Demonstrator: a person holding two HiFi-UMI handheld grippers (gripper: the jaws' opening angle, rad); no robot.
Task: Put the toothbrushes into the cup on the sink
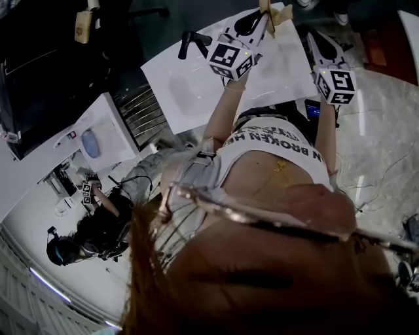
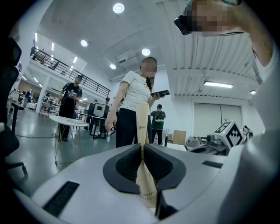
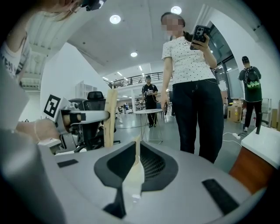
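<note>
My left gripper [image 2: 142, 146] is shut on a tan paper-wrapped toothbrush package [image 2: 143, 124] that stands upright out of the jaws, with print on its lower end. In the head view the same left gripper [image 1: 264, 17] holds the package [image 1: 275, 12] over the far side of the white table [image 1: 190, 85]. My right gripper [image 3: 137, 146] is shut on a thin cream-coloured strip [image 3: 135, 168] that I cannot identify. It hangs to the right of the left gripper [image 3: 83, 117], apart from it. Neither a cup nor a sink is in view.
A person with a phone [image 3: 192, 65] stands close in front of both grippers. Behind are a round table [image 2: 65, 120], more people and office chairs [image 3: 94, 98]. A white-topped brown counter [image 3: 262, 144] is at the right. A black handle-like part [image 1: 190, 40] lies at the table's far edge.
</note>
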